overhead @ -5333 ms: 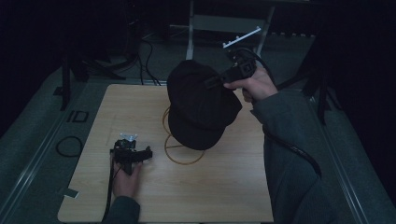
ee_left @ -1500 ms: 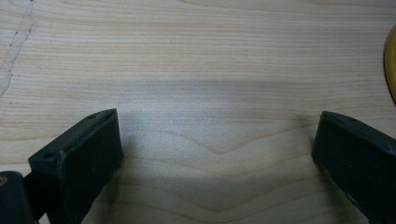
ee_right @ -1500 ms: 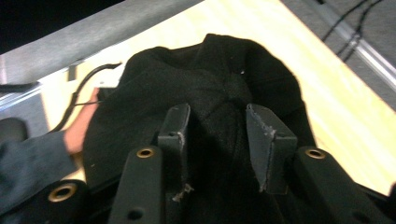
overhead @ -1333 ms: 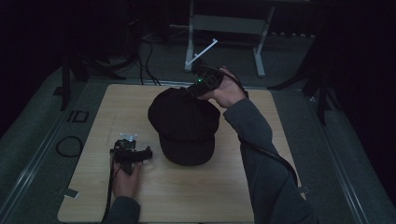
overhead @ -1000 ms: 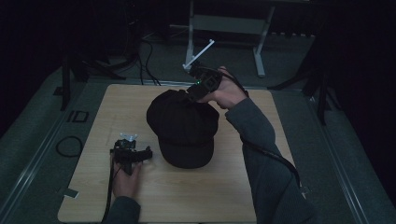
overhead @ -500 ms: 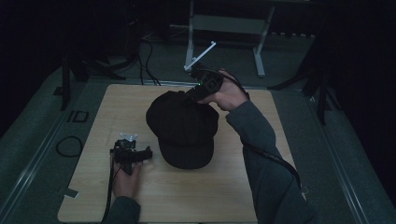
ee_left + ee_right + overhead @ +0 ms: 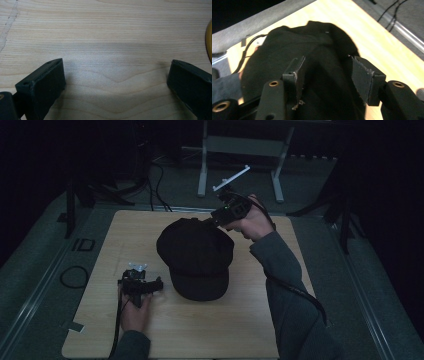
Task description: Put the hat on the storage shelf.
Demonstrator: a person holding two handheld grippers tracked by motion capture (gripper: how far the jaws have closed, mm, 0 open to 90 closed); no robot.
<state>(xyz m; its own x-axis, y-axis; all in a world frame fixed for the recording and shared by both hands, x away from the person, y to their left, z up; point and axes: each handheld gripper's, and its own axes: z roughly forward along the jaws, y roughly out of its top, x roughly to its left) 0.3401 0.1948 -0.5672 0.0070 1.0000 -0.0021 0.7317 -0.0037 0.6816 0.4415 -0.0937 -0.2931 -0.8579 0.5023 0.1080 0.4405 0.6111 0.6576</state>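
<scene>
A: Item one?
B: Black cap [image 7: 196,256], lying mid-worktop [image 7: 280,320], brim towards the person.

A: Right gripper [image 7: 214,220]?
B: At the cap's far edge. Its fingers [image 7: 365,79] have just been opening; cap cloth lies between them, not pinched.

A: Left gripper [image 7: 117,82]?
B: Near the cap's left side, on bare wood, fingers spread, holding nothing.

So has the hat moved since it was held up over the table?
Yes. The black hat came down from the air and now lies on the table, covering the yellow ring.
</scene>
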